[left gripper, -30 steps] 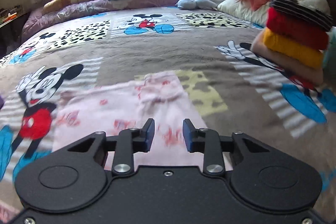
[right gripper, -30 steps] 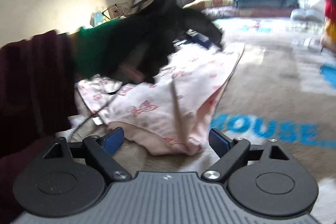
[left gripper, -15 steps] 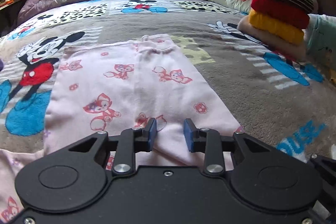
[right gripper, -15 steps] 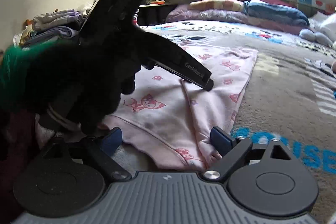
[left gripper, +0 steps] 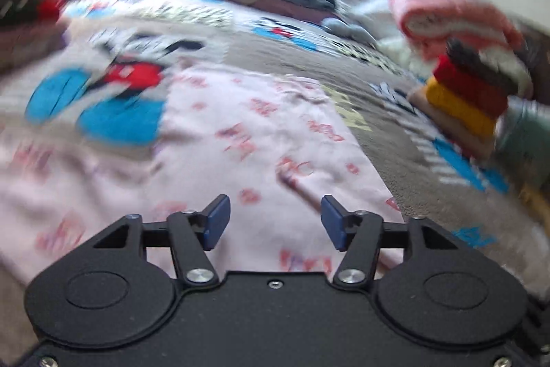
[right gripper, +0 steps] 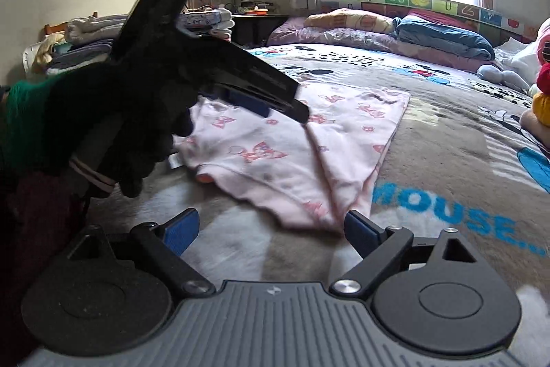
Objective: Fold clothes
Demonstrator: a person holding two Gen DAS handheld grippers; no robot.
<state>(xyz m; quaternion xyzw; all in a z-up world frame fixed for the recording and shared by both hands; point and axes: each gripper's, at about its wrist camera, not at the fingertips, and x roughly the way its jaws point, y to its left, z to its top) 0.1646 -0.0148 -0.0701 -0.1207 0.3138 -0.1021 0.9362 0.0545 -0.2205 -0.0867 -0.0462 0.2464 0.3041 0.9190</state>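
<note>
A pink garment [right gripper: 295, 140] printed with small red cartoon figures lies spread flat on a bed covered by a grey cartoon-mouse blanket [right gripper: 447, 133], with one side folded in along a lengthwise crease. In the right wrist view, the right gripper [right gripper: 271, 231] sits low at 6 o'clock with its blue pads wide apart and nothing between them, just short of the garment's near hem. At 9 o'clock a black-gloved hand [right gripper: 113, 122] holds the left gripper [left gripper: 275, 222] above the cloth. The left wrist view is blurred; its blue pads are released, spread apart over the pink fabric, gripping nothing. At 3 o'clock in that view stands a stack of folded clothes [left gripper: 471, 98] in black, red, yellow and beige, well apart from the garment.
</note>
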